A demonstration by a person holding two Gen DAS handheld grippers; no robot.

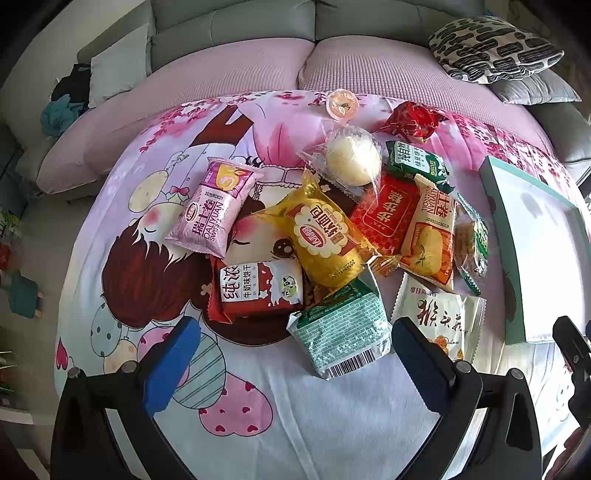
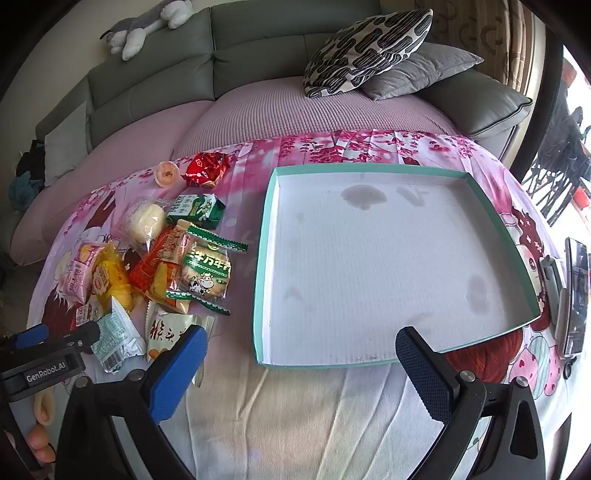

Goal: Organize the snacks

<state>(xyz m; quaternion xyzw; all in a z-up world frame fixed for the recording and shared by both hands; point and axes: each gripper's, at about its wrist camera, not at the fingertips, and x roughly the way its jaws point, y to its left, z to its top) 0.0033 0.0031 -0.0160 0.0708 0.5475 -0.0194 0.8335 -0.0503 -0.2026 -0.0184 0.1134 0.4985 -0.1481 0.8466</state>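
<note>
- The snacks lie in a loose heap on the left part of the cartoon-print cloth (image 1: 258,387), wrappers overlapping one another.
- Nearest the left gripper (image 1: 295,354) is a green-and-silver packet (image 1: 341,328) with its barcode end toward the camera, touching a white packet with red characters (image 1: 439,317) on its right.
- A yellow bread packet (image 1: 321,236) sits in the middle of the heap, partly over a red-and-white biscuit packet (image 1: 258,288); a pink roll packet (image 1: 214,206) lies at the left edge, leaning on its neighbours.
- Further back are a round bun in clear wrap (image 1: 352,158), a green biscuit packet (image 1: 415,160), a red foil snack (image 1: 412,120) and a small jelly cup (image 1: 341,105), the last two lying apart from the heap.
- The left gripper hovers over the cloth with its fingers (image 1: 173,362) wide apart, holding nothing.
- The right gripper (image 2: 301,365) hangs before the near edge of the teal tray (image 2: 264,258), fingers (image 2: 177,369) spread and empty.
- The tray stands just right of the heap, its white floor stained and bare.
- A phone on a stand (image 2: 574,295) is at the cloth's far right.
- Behind everything is a grey sofa (image 2: 240,48) with a patterned cushion (image 2: 365,48) and a plush toy (image 2: 144,26).
- A hand (image 2: 38,432) grips the left tool's handle at lower left in the right wrist view.
</note>
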